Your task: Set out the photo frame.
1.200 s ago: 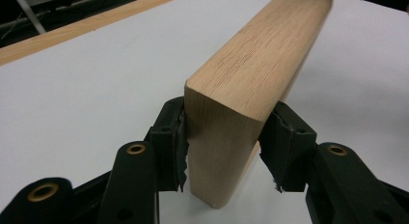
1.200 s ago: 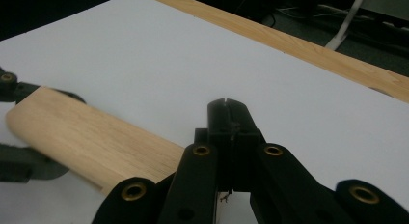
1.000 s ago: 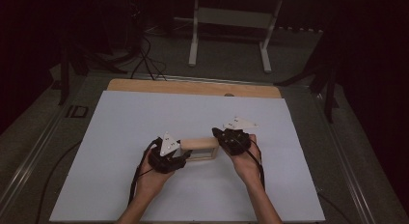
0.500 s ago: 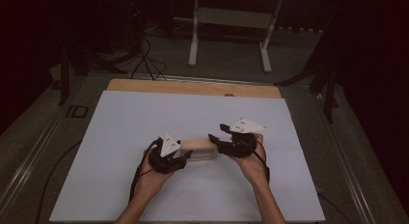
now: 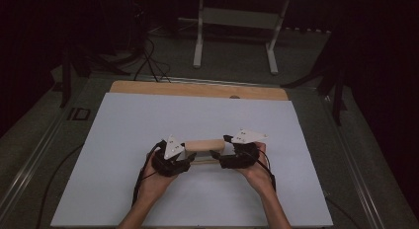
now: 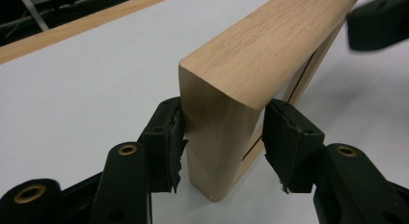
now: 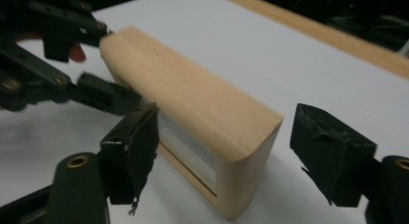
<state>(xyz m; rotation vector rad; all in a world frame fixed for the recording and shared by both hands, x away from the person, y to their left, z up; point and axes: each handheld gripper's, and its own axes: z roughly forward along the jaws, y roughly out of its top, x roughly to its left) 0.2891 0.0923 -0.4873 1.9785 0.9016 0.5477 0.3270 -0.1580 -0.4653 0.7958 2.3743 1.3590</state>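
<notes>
Wooden frame (image 5: pixel 204 146) upright on white table (image 5: pixel 123 120), mid-front, between both grippers. Left gripper (image 6: pixel 223 137) pinching frame's near end. Right gripper (image 7: pixel 224 151) just been opening, spread wide, pads clear of frame's other end.

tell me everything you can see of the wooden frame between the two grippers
The wooden frame is pale, light-grained wood with rounded corners and a slot along its inner side. It stands upright on its long edge on the white table. The left gripper brackets one end; the right gripper, jaws just opened, straddles the other without touching.
</notes>
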